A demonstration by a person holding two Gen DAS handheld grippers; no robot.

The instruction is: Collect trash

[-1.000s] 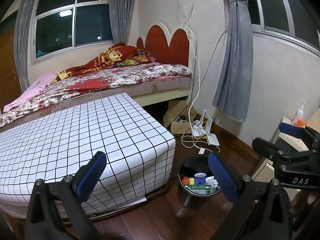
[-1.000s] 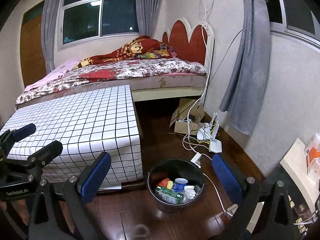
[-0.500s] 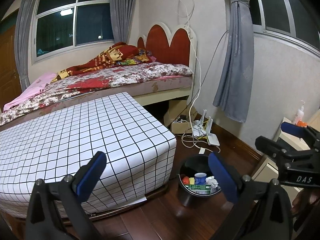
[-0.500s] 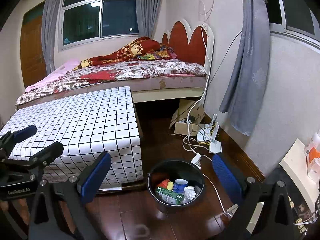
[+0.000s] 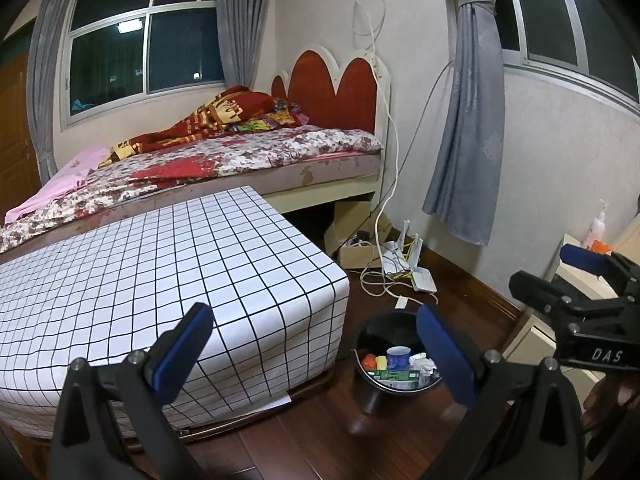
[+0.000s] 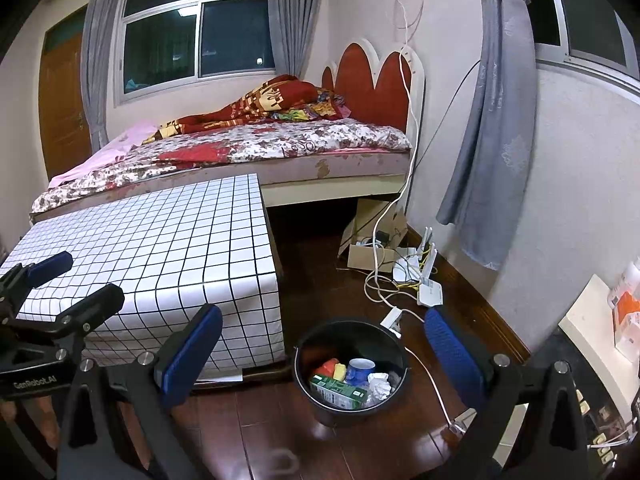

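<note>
Nearest to me, my left gripper [image 5: 312,344] hangs with its blue-padded jaws spread wide and nothing between them; my right gripper [image 6: 322,344] is just as wide and just as empty. In the right wrist view the left gripper sits off at the lower left edge, over the corner of the table.

Just past the pads, on the dark wooden floor [image 6: 360,448], stands the black bin [image 6: 352,372], upright and close beside the corner of the low table covered in a white cloth with a black grid [image 6: 160,256]. Inside the bin I see a green carton [image 6: 338,392] lying on its side, a red and yellow item [image 6: 332,368], a blue-and-white cup [image 6: 360,368] and crumpled white paper [image 6: 380,384], all packed together. The tabletop shows bare cloth where I can see it.

Farther on, a tangle of white cables [image 6: 380,284] runs across the floor to a white router [image 6: 430,292] and an open cardboard box [image 6: 368,256] near the wall. Beyond that is the bed [image 6: 260,144] with a floral cover and red headboard [image 6: 372,76], grey curtains [image 6: 492,120] and a dark window [image 6: 200,36].
</note>
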